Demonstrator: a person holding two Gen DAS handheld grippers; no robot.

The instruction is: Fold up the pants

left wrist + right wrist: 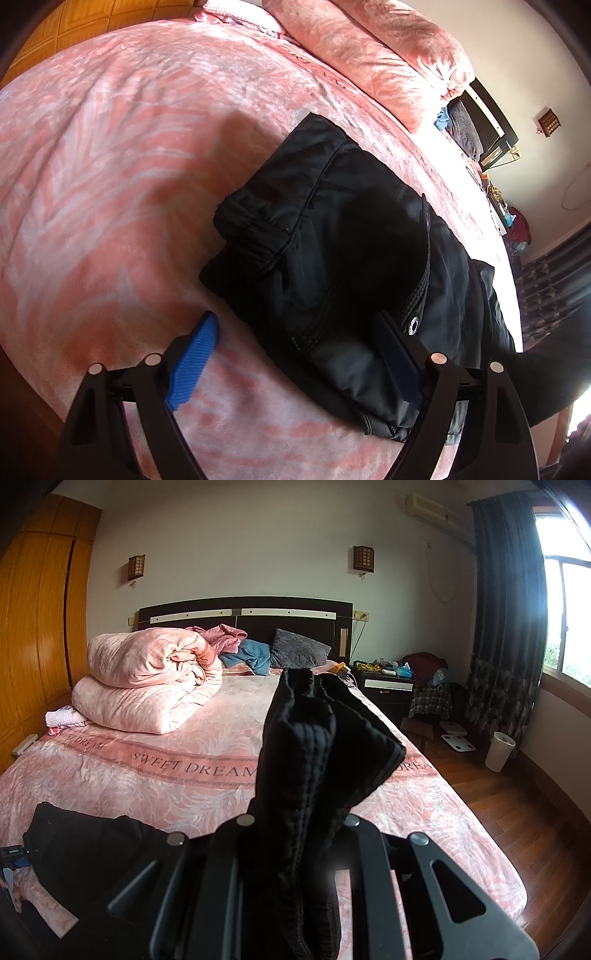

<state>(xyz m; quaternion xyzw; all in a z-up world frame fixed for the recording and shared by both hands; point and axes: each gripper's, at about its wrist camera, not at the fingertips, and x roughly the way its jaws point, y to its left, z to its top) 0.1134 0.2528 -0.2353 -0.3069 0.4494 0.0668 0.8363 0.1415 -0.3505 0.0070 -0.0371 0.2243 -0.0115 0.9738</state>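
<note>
Inspecting the bed, we find the left gripper gaping, empty, over black pants; the right gripper clamps their raised end.

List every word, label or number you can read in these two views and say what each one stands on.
"SWEET DREAM" is printed on the darker pink band across the bed sheet.
"DREAM" and "DREA" are cut-off repeats on the same band, at its left end and just right of the black pants.
The small label on the dark device at the left edge is too small to read.
The left wrist view has no readable text.
</note>
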